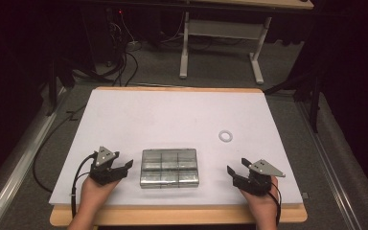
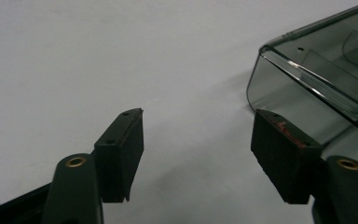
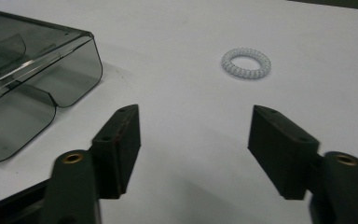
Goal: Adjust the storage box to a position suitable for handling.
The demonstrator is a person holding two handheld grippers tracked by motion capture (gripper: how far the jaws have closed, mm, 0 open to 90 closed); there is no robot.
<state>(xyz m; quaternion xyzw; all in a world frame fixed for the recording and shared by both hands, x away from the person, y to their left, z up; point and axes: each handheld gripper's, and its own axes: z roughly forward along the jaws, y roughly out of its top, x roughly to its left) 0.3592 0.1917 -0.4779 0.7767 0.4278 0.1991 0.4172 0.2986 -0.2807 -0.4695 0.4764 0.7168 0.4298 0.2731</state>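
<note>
2 grippers sit low at the near edge, and between them lies the work. Biggest first: the white table (image 1: 172,115) stretches away from the person, a wooden rim showing at its front and back edges, dark floor and cables beyond it. Next down in size, the clear smoky plastic box (image 1: 169,167) lies flat near the front of the table, lid closed, its inside split into compartments in 2 rows. It rests between the 2 hands, closer to the left one.

Now the left gripper (image 1: 120,167), held in the person's left hand (image 1: 93,194), points toward the box's left side, just beside it and not touching. Its fingers (image 2: 121,149) stand wide apart, nothing between them; in the left gripper view the box's rounded corner (image 2: 307,84) rises right behind the right-hand finger.

Over to the right gripper (image 1: 237,168), in the right hand (image 1: 263,203), well apart from the box. Its fingers (image 3: 279,149) are spread wide too, empty.

Smallest of all, a white coiled ring (image 1: 225,136) lies flat on the bare table, beyond the right gripper, apart from the box.
</note>
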